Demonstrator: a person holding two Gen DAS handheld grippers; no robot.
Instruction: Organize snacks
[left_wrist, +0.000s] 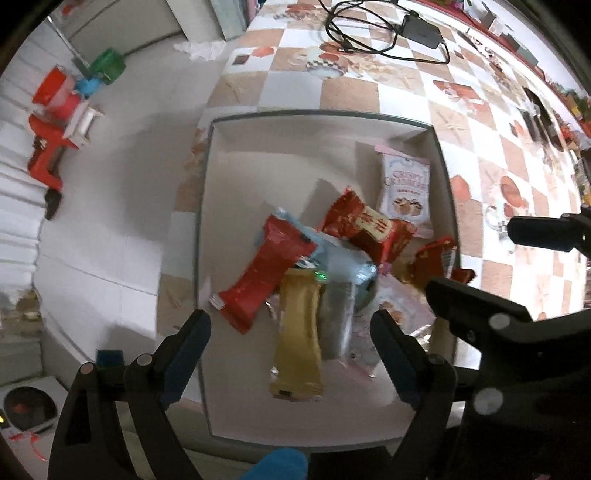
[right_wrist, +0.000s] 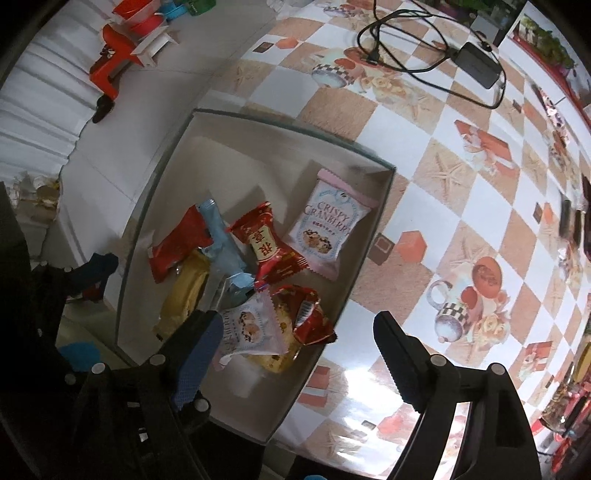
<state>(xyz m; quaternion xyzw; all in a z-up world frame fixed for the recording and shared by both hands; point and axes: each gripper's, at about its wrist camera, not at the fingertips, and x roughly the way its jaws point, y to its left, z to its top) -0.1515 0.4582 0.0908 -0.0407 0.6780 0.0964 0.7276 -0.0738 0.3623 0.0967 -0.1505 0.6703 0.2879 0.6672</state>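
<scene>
A shallow white box (left_wrist: 236, 155) (right_wrist: 207, 147) sits at the table's left edge and holds several snack packets. Among them are a pink Crispy Cranberry packet (left_wrist: 404, 192) (right_wrist: 330, 225), a red packet with gold characters (left_wrist: 365, 225) (right_wrist: 267, 245), a plain red packet (left_wrist: 266, 273) (right_wrist: 177, 247), a gold bar (left_wrist: 297, 336) (right_wrist: 184, 295) and a light blue packet (left_wrist: 340, 258) (right_wrist: 221, 240). My left gripper (left_wrist: 290, 325) is open and empty above the gold bar. My right gripper (right_wrist: 295, 332) is open and empty over the box's near right corner, above a second cranberry packet (right_wrist: 251, 325) and a red packet (right_wrist: 306, 314).
The box stands on a checkered tablecloth (left_wrist: 406, 96) (right_wrist: 461, 229). A black cable and power adapter (left_wrist: 421, 27) (right_wrist: 476, 62) lie at the table's far side. Red, green and blue plastic items (left_wrist: 62, 110) (right_wrist: 125, 44) sit on the floor to the left.
</scene>
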